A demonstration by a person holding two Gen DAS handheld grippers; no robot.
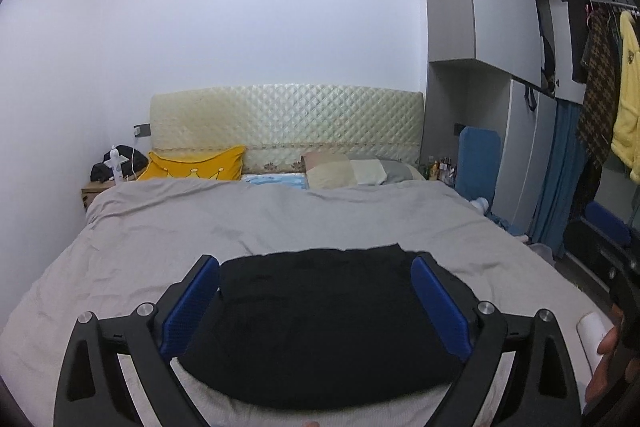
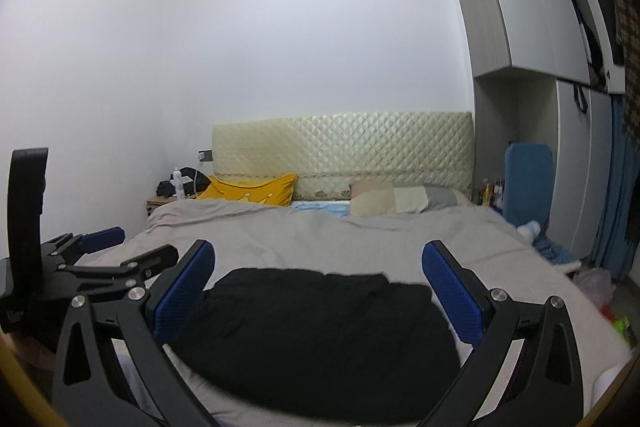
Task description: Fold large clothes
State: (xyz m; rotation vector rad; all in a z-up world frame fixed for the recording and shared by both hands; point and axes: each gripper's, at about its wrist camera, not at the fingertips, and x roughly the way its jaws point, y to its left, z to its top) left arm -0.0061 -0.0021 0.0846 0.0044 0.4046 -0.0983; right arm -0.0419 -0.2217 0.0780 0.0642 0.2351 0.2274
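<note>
Bed (image 1: 160,227), grey cover, fills most of both views; quilted cream headboard (image 1: 286,115) stands against the far wall.

Wardrobe (image 1: 480,7), grey, at the right side of the room. Clothes hang on a rail beyond it, among them a yellow garment (image 1: 626,99).

Black garment (image 1: 320,327): lies folded into a compact, roughly rectangular stack on the near end of the bed, flat on the cover. Top edge straight, a few creases. In the right wrist view the same stack (image 2: 320,327) sits low and centred.

Pillows at the head of the bed: yellow cushion (image 1: 196,165) on the left, beige-and-grey pillow (image 1: 352,169) on the right, a strip of light blue fabric showing between them.

Left claw (image 1: 316,303): blue pads spread wide, nothing pinched; the garment shows in the gap but lies below on the bed, untouched.

Right claw (image 2: 318,293): pads likewise spread wide and empty, above the stack. The left claw appears at the left edge of this view (image 2: 100,239).

Nightstand (image 1: 94,189), left of the bed, carries dark items and a white bottle; details too small to tell.
</note>
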